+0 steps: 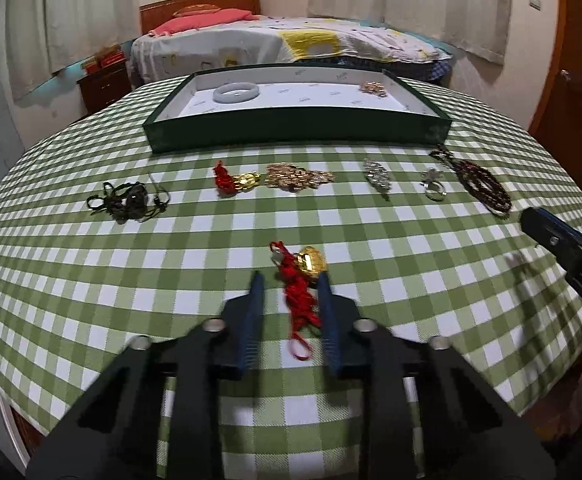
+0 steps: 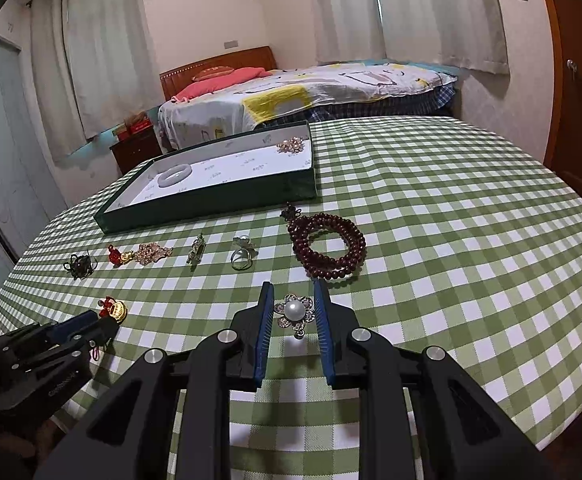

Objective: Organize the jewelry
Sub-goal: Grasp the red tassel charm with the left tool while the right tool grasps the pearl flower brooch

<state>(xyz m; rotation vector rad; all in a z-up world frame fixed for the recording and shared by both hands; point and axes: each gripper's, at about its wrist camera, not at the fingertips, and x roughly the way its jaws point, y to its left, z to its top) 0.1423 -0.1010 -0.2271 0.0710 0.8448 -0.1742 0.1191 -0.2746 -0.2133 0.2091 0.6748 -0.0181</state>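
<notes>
A green tray [image 1: 291, 130] with a white inside holds a pale bangle [image 1: 236, 91] and a gold brooch [image 1: 375, 88]. My left gripper [image 1: 290, 280] is open over the table, its fingers either side of a red-cord gold pendant [image 1: 305, 276]. My right gripper [image 2: 290, 288] is open, its fingers either side of a pearl flower brooch [image 2: 294, 312] on the cloth. The tray [image 2: 211, 204] also shows in the right wrist view.
On the green checked cloth lie a black cord piece [image 1: 129, 200], a second red-and-gold pendant [image 1: 235, 179], a gold chain heap [image 1: 297, 176], a crystal clip [image 1: 377, 178], a ring [image 1: 435, 188] and dark red beads [image 2: 329, 246]. A bed [image 1: 291, 44] stands behind.
</notes>
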